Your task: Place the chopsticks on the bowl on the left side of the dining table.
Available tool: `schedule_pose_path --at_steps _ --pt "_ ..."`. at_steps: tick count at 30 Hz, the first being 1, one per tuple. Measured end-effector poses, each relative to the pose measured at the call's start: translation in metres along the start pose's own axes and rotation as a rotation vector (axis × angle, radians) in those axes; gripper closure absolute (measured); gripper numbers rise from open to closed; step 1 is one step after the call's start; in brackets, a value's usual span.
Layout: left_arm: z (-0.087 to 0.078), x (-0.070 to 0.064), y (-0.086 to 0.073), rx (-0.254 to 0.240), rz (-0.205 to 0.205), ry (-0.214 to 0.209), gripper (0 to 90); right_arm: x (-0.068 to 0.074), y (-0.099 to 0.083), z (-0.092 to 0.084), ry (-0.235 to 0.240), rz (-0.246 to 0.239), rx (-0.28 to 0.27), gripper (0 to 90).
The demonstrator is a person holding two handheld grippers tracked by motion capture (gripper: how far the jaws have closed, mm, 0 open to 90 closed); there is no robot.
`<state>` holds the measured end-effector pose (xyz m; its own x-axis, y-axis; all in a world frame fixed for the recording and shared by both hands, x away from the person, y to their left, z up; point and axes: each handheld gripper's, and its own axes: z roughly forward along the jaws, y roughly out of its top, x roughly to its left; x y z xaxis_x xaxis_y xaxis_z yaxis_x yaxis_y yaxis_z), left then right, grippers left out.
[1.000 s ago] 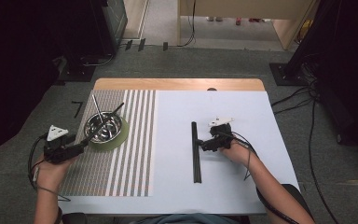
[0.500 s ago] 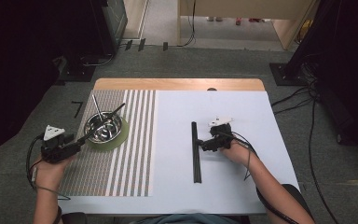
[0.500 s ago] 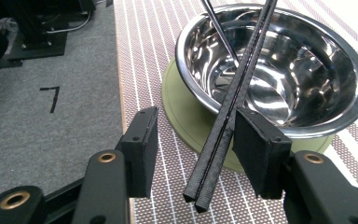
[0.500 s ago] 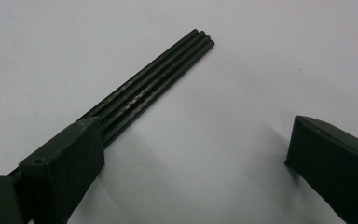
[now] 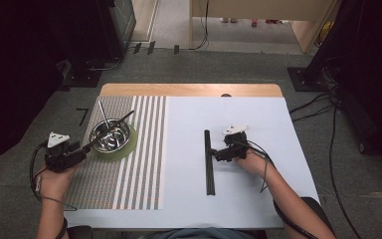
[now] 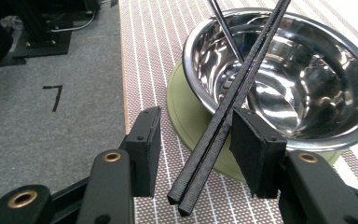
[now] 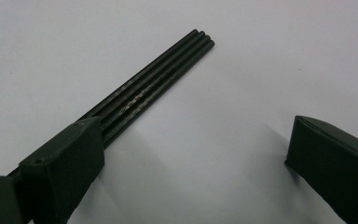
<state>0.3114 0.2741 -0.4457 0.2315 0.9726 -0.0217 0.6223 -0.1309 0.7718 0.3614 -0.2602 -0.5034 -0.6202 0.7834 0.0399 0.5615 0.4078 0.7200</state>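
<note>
- Chopsticks, high view: black bundle [image 5: 209, 162] lies flat on the white part of the table [image 5: 278, 199], running near-to-far, roughly mid-table.
- Right claw [image 5: 217, 155] sits just beside the bundle on its right, about mid-length, held low by the right hand [image 5: 251, 160]. Grey three-cornered plate on top.
- Steel bowl [image 5: 110, 135] sits on a green round mat [image 5: 129, 144], on the striped placemat [image 5: 124, 174] at the table's left.
- Black pair of sticks [image 5: 110, 129] and one thin metal stick [image 5: 103, 115] lean in the bowl, sticking out over the rim.
- Left claw [image 5: 85, 149] is at the near-left of the bowl, left hand [image 5: 54, 181] off the placemat's left edge.
- Left gripper view: left claw [image 6: 196, 140] released, jaws apart. Black pair of sticks [image 6: 233, 102] passes between them, touching or nearly touching the right-hand jaw pad, clear gap to the other pad. Near ends stick out past the bowl rim over the green round mat [image 6: 182, 107].
- Steel bowl [image 6: 307, 93] straight ahead; the pair rests across its near rim, the thin metal stick [image 6: 226, 30] crosses behind it into the bowl.
- Right gripper view: right claw [image 7: 191, 149] released, wide gap between jaws, nothing but white table [image 7: 261, 56] between them.
- Black bundle [image 7: 158, 77] shows as several sticks side by side; it runs under or against the left-hand jaw, cannot tell if touching. Far ends are flush.
</note>
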Motion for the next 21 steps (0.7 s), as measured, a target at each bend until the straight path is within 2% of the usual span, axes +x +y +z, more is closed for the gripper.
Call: schedule_pose_path --at_steps 12,21 --pt "0.0058 0.0084 0.0041 -0.026 -0.020 0.019 53.7 0.0000 0.0000 0.0000 0.000 0.000 0.000 3.6" --pt "0.0092 0.0069 0.0064 -0.024 -0.005 0.020 53.7 -0.0001 0.0000 0.0000 0.000 0.001 0.000 3.6"
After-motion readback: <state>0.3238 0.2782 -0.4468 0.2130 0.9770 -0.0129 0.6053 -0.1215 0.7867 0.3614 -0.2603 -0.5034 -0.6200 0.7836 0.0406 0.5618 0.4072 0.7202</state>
